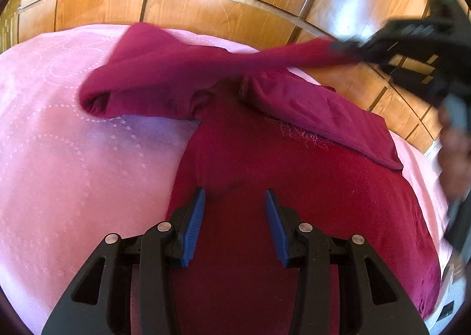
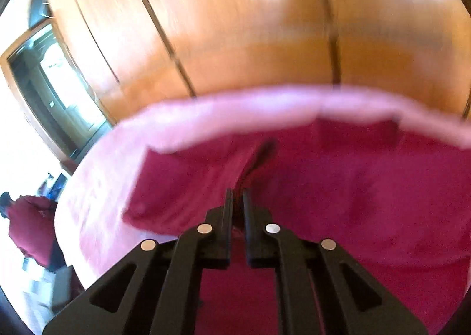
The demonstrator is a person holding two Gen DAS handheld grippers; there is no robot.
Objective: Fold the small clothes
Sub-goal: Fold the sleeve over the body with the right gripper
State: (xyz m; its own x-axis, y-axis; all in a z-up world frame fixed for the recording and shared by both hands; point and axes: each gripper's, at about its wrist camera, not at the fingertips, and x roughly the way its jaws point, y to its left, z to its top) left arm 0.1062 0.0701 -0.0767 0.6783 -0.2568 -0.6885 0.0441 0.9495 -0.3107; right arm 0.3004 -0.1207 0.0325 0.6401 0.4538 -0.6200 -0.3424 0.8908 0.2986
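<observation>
A dark red long-sleeved top point(image 1: 294, 176) lies on a pink bedspread point(image 1: 73, 158). My left gripper point(image 1: 235, 198) is open and empty, low over the top's body. My right gripper point(image 1: 344, 47) shows at the upper right of the left wrist view, shut on one sleeve point(image 1: 235, 61) and holding it stretched in the air across the garment. The other sleeve point(image 1: 323, 117) lies folded over the chest. In the blurred right wrist view my right gripper point(image 2: 238, 195) is pinched on red cloth point(image 2: 253, 164).
Wooden wardrobe panels point(image 1: 206, 11) rise behind the bed. A doorway point(image 2: 56, 81) shows at the left of the right wrist view, with a bundle of red cloth point(image 2: 29, 226) beside the bed's left edge.
</observation>
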